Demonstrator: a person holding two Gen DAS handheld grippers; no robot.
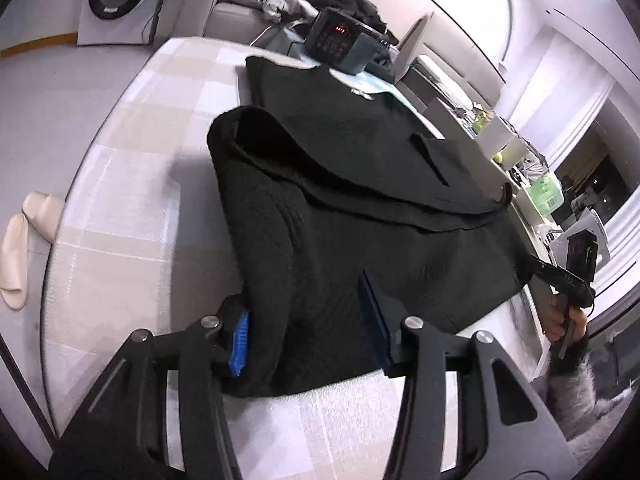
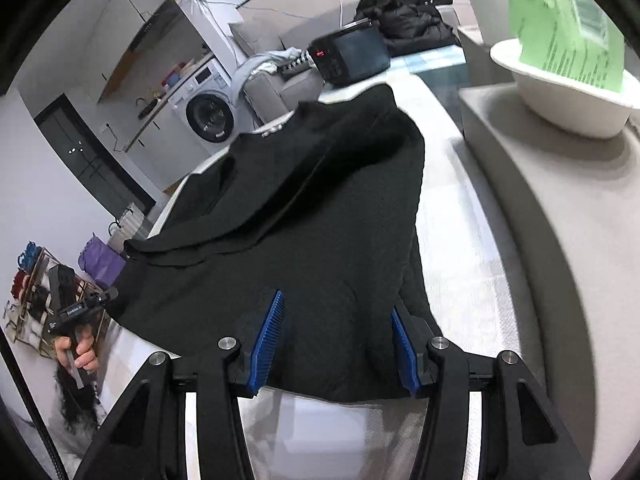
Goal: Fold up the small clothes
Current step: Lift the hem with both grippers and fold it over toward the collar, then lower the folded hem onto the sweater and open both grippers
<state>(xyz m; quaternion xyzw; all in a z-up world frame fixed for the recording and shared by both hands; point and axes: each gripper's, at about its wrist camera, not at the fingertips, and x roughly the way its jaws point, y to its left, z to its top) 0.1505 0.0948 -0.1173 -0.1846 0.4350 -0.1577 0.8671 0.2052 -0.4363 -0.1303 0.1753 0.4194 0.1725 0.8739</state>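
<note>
I see the black garment [image 1: 360, 184] spread on the desk [image 1: 132, 184]; its near hem is bunched between my left tongs [image 1: 308, 332] and right tongs [image 2: 336, 340], both pinching it.

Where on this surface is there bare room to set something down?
Bare checked cover lies between the black garment and the surface's curved edge, and a narrower strip runs between the garment and the grey ledge. The far end is crowded by the dark device and a white bowl.
</note>
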